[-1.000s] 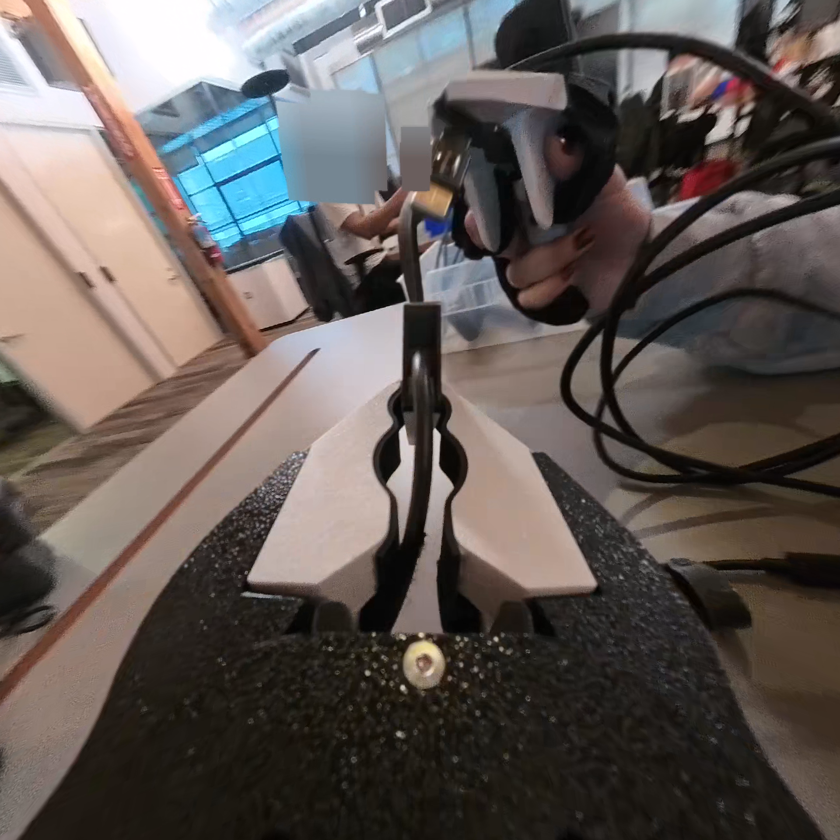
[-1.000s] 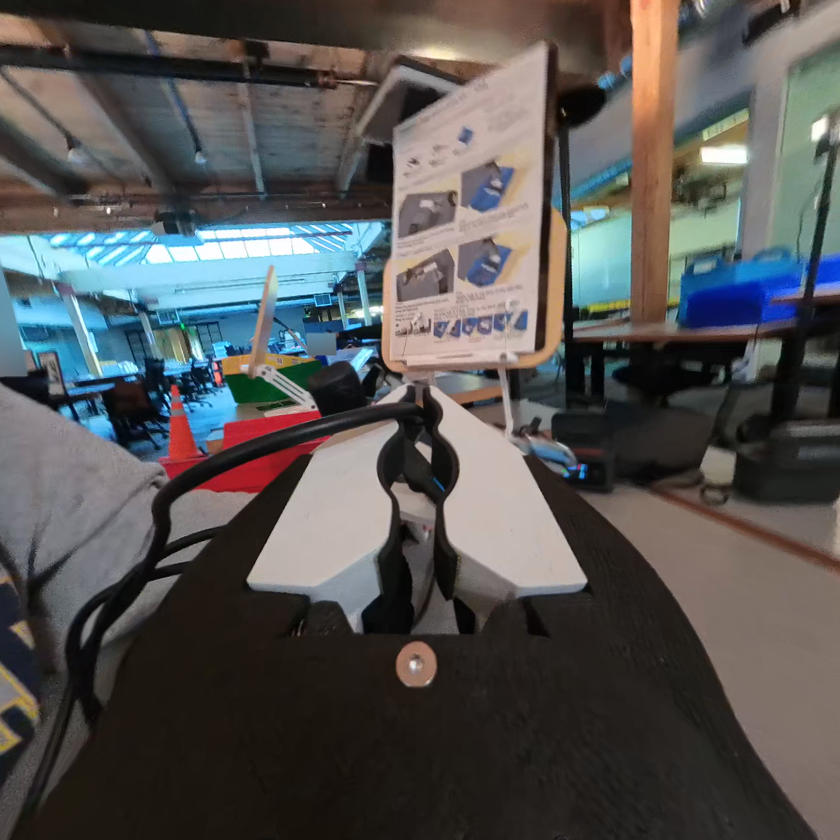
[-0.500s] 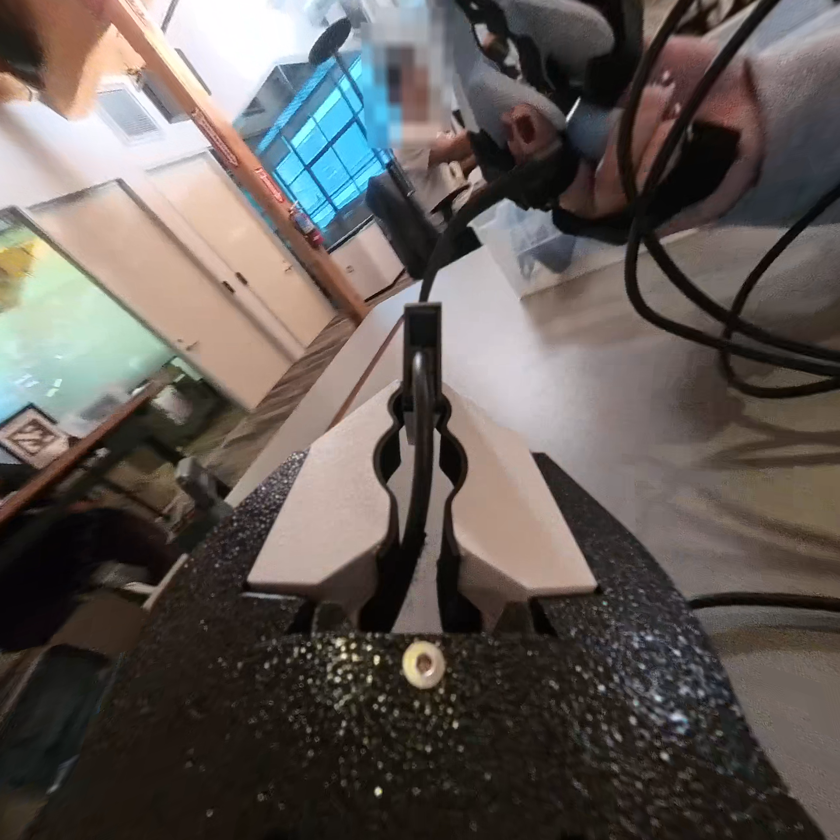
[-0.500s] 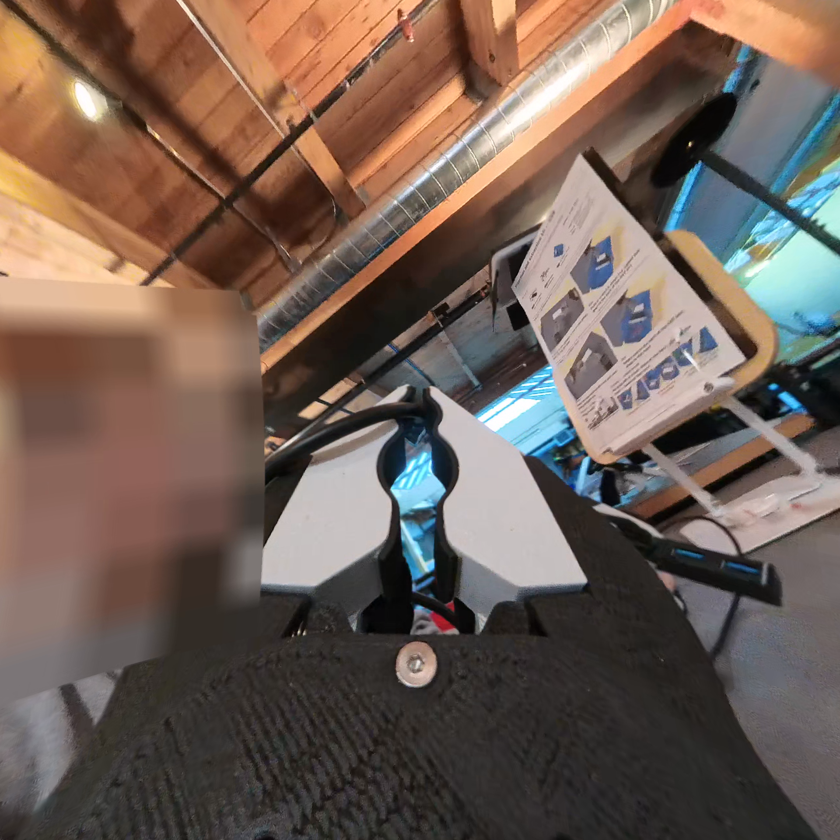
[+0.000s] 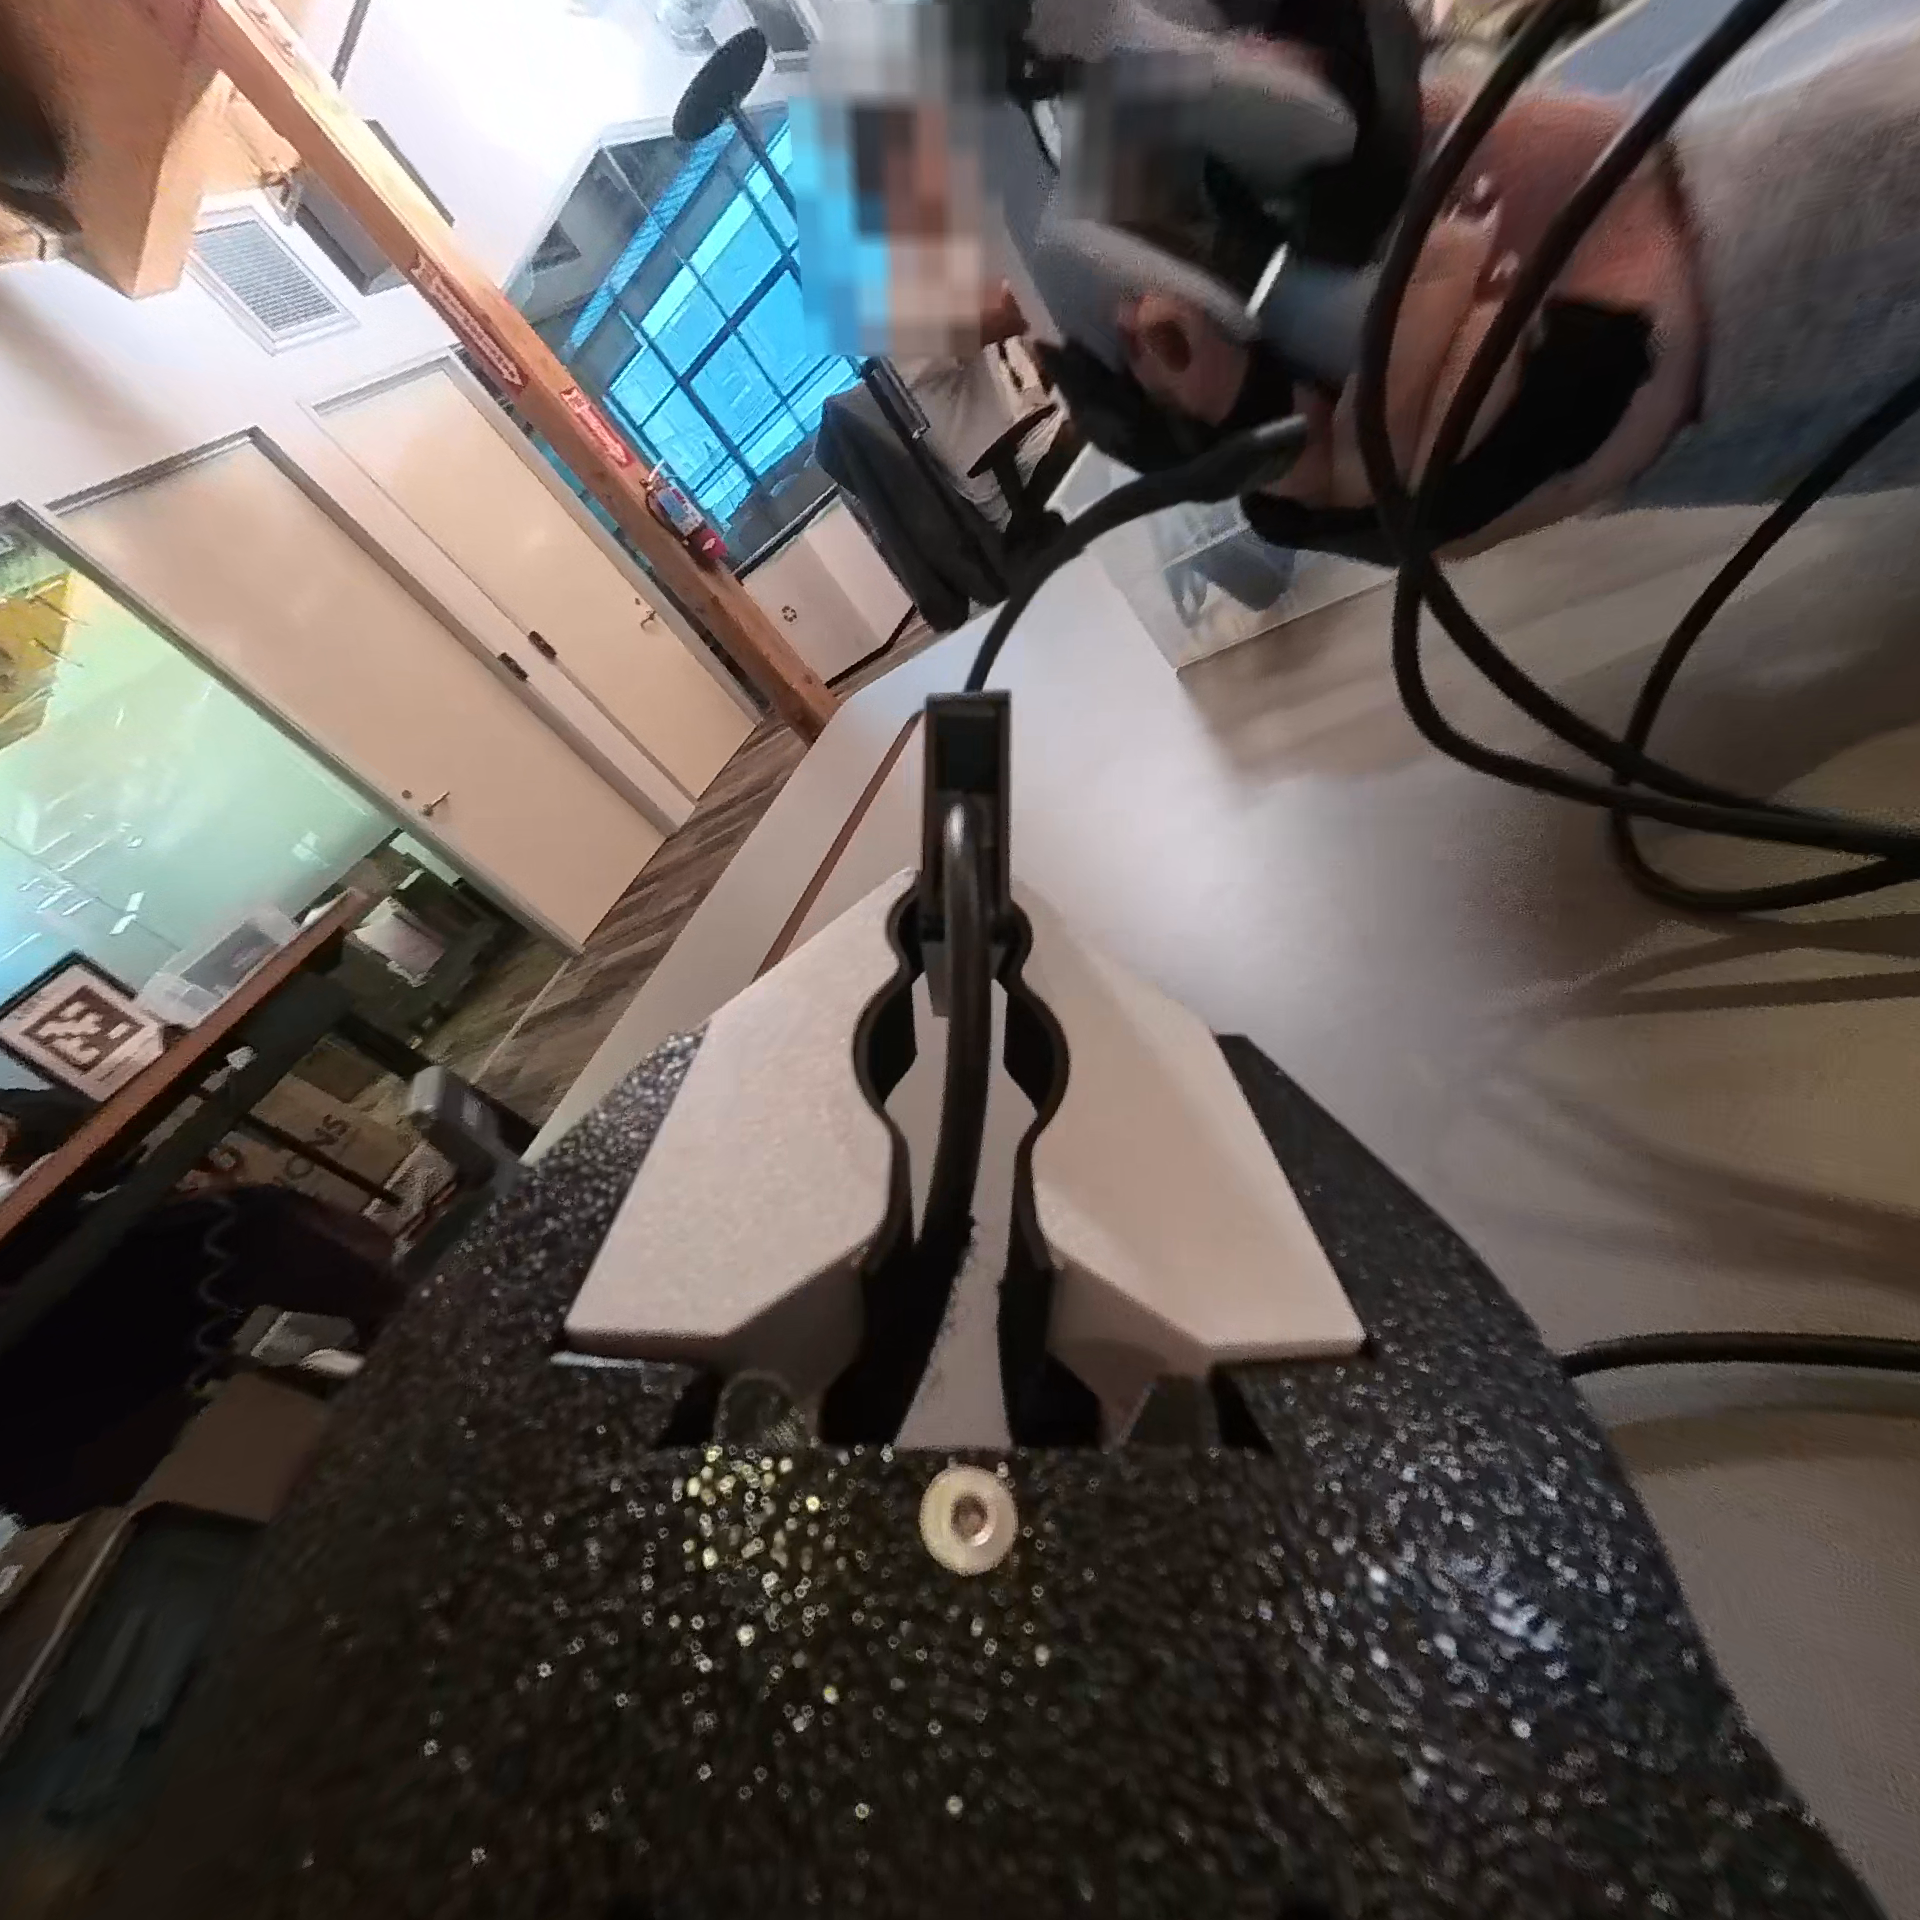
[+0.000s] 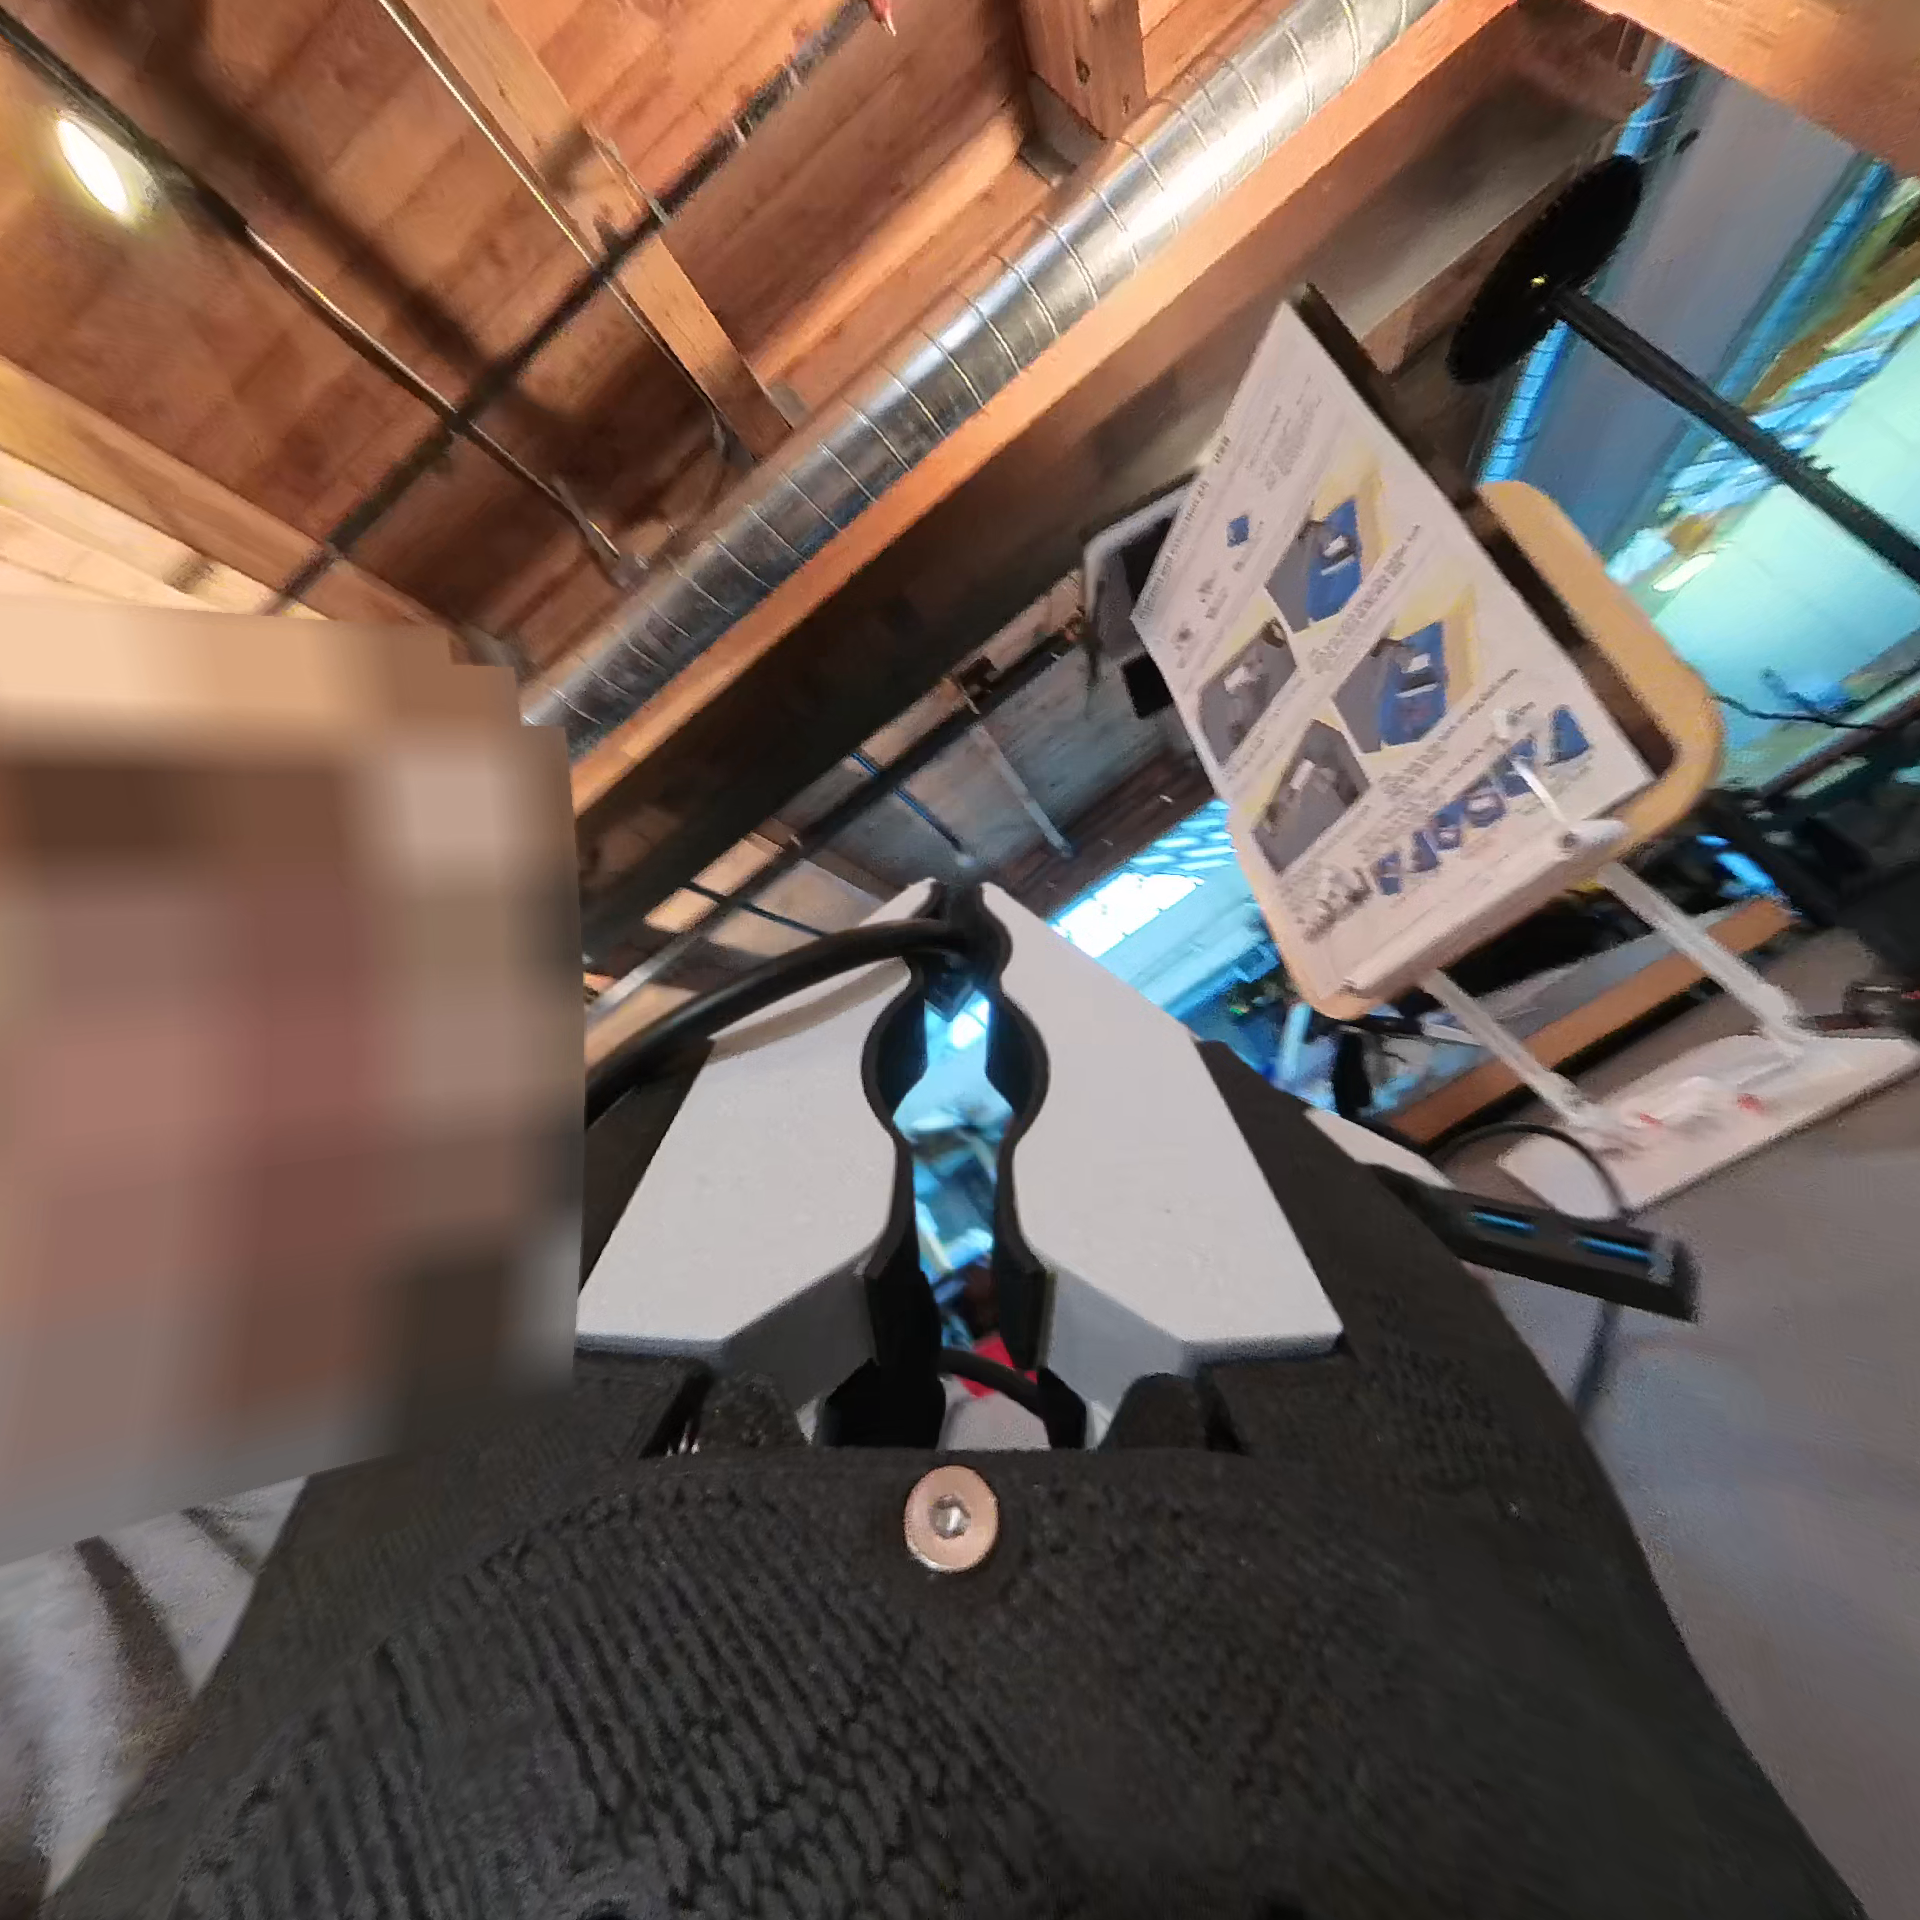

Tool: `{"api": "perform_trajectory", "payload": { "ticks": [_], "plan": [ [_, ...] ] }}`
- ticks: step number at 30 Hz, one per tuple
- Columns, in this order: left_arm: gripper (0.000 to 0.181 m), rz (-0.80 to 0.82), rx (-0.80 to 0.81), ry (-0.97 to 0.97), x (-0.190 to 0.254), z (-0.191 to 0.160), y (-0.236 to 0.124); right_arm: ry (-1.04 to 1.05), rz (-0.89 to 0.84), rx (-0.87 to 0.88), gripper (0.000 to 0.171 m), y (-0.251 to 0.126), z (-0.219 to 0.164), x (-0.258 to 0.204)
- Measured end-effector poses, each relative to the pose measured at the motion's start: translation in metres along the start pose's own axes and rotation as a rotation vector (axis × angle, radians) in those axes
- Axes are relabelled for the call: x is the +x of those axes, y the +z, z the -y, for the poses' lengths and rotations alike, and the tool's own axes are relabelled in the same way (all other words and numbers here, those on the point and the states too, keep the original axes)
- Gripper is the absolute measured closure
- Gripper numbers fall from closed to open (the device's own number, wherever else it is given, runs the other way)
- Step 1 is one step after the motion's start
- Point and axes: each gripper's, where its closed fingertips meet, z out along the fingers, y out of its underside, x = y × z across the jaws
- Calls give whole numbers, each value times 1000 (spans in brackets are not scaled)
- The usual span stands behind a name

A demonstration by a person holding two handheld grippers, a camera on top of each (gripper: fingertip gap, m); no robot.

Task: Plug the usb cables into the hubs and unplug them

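Here, left gripper (image 5: 966, 914): closed on black hub (image 5: 968, 748).
Right gripper (image 6: 961, 935): clamped on black cable (image 6: 748, 982).
Second hub (image 6: 1558, 1242): right of it.

Bright daylight from windows (image 5: 717, 312); ceiling lamp (image 6: 94, 161) glares; motion blur, wide-angle warping at edges.

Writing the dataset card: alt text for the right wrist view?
The right gripper, tilted up toward a wooden ceiling, is shut on a black cable at its fingertips. To the right, a black USB hub with blue ports lies on the table, below a printed instruction sheet on a stand.
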Motion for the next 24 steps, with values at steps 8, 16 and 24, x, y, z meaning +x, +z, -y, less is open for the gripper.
{"api": "perform_trajectory", "payload": {
  "ticks": [8,16,24],
  "plan": [
    [173,-433,166,-369,40,21,-10,-493,-164,-263,170,4,-19,-6],
    [173,-899,321,-749,67,52,-39,-746,-156,-648,170,9,-85,5],
    [173,-913,251,-781,72,45,-34,-733,-192,-689,170,9,-94,16]
  ]
}}
